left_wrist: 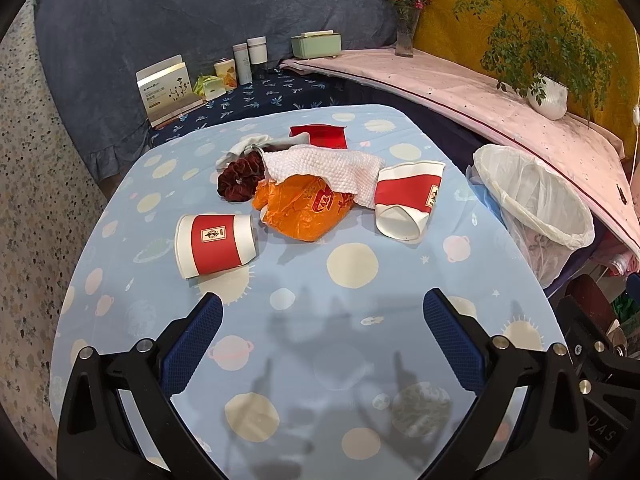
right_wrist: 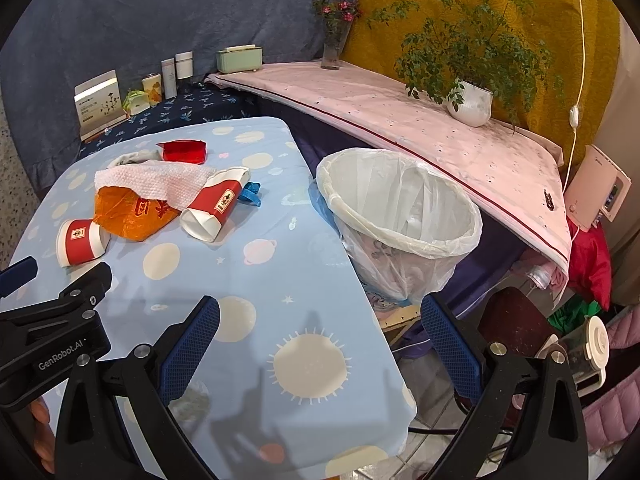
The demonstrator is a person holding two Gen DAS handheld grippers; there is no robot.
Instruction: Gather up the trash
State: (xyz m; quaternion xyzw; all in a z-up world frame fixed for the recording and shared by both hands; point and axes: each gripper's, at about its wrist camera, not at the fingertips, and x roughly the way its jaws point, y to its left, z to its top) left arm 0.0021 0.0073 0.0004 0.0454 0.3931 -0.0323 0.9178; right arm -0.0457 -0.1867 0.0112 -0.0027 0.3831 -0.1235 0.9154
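Note:
Trash lies mid-table: a red-and-white paper cup point(left_wrist: 216, 245) on its side at left, a crushed paper cup point(left_wrist: 408, 199) at right, an orange plastic bag point(left_wrist: 304, 208), a white paper towel point(left_wrist: 324, 166), a dark red scrunchie point(left_wrist: 239, 180) and a red wrapper point(left_wrist: 319, 135). A white-lined trash bin point(left_wrist: 536, 200) stands off the table's right edge. My left gripper point(left_wrist: 322, 308) is open and empty, near the table's front, short of the trash. My right gripper point(right_wrist: 320, 312) is open and empty over the table's right edge, the bin point(right_wrist: 404, 216) just ahead; the cups point(right_wrist: 80, 242) point(right_wrist: 216, 208) lie to the left.
The table has a light-blue planet-print cloth point(left_wrist: 352, 360). Behind it a dark-blue shelf holds boxes and jars point(left_wrist: 168, 90). A pink-covered ledge point(right_wrist: 400, 108) carries a potted plant point(right_wrist: 470, 102) and a flower vase point(right_wrist: 332, 46). A blue scrap point(right_wrist: 250, 194) lies behind the crushed cup. Clutter sits on the floor at right.

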